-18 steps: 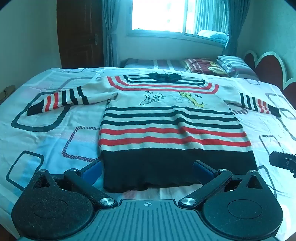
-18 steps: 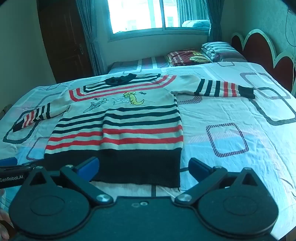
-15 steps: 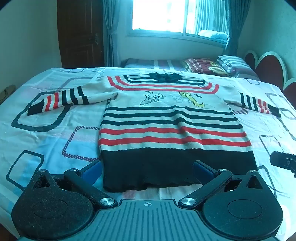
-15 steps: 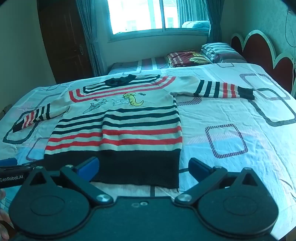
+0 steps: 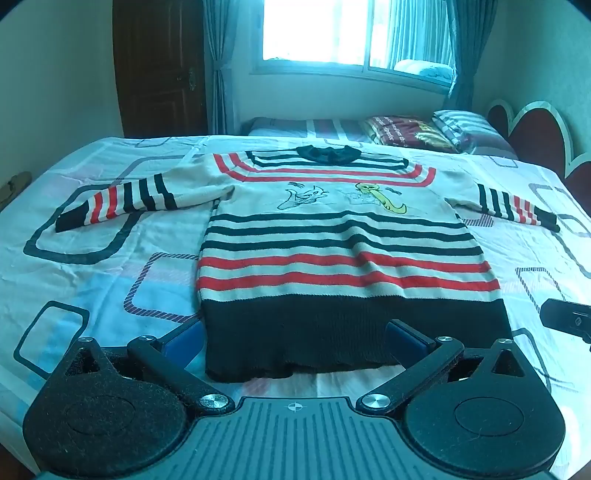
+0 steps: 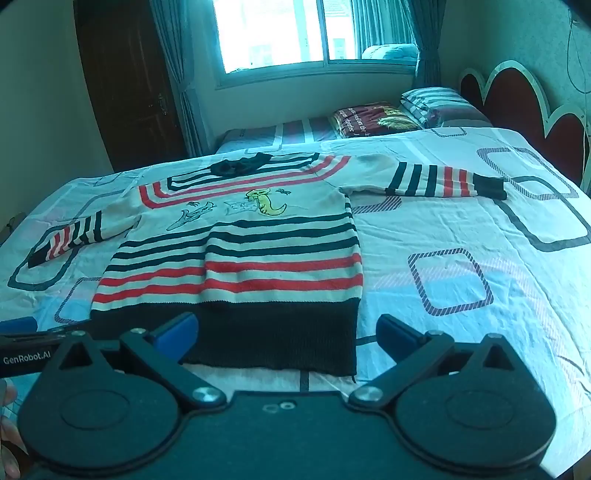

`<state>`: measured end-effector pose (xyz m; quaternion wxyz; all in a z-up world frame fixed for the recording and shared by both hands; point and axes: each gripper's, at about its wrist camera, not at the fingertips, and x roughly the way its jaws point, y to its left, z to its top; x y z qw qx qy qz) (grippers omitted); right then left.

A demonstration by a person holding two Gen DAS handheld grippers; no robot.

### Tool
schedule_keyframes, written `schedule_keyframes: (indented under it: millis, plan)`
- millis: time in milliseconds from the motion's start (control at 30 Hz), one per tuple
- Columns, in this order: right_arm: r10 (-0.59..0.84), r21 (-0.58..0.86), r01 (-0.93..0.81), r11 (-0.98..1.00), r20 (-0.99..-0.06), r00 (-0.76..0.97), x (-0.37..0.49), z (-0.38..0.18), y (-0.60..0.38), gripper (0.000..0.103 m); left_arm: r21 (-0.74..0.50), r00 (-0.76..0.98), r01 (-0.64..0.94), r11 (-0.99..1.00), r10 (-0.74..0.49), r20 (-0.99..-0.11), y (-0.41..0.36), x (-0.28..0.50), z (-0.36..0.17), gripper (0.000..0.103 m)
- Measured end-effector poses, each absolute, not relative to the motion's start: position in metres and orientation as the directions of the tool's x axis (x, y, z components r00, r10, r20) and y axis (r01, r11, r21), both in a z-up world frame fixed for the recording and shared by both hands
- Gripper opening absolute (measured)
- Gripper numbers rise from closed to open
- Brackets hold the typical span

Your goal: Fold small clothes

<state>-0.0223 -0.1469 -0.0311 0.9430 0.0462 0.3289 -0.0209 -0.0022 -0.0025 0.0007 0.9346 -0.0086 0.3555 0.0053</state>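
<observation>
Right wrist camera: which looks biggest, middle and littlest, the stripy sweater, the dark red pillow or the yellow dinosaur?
1. Striped sweater, by far the largest.
2. Dark red pillow. It lies far back by the window, so it looks smaller than it really is.
3. Yellow dinosaur picture on the sweater's chest, the smallest.

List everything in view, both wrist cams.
sweater: 1, cream with black and red stripes, black hem, spread flat on the bed, sleeves out
bed sheet: 1, pale with square outlines, under the sweater
pillows: striped, by the headboard
folded blanket: 1, maroon, beside the pillows
headboard: 1, dark red
window: 1, bright, teal curtains
door: 1, dark brown
left gripper: open, over the hem
right gripper: open, at the hem's right corner
</observation>
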Motion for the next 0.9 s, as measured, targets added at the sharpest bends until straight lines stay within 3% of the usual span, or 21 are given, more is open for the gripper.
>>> schedule_keyframes:
  millis: [900]
  plan:
    - [-0.011, 0.076, 0.074, 0.994, -0.617, 0.787, -0.0223, -0.0329, -0.1465, 0.102, -0.003, 0.746, -0.017, 1.0, 0.011, -0.666, -0.0033, -0.0001, 0.0027, 0.103]
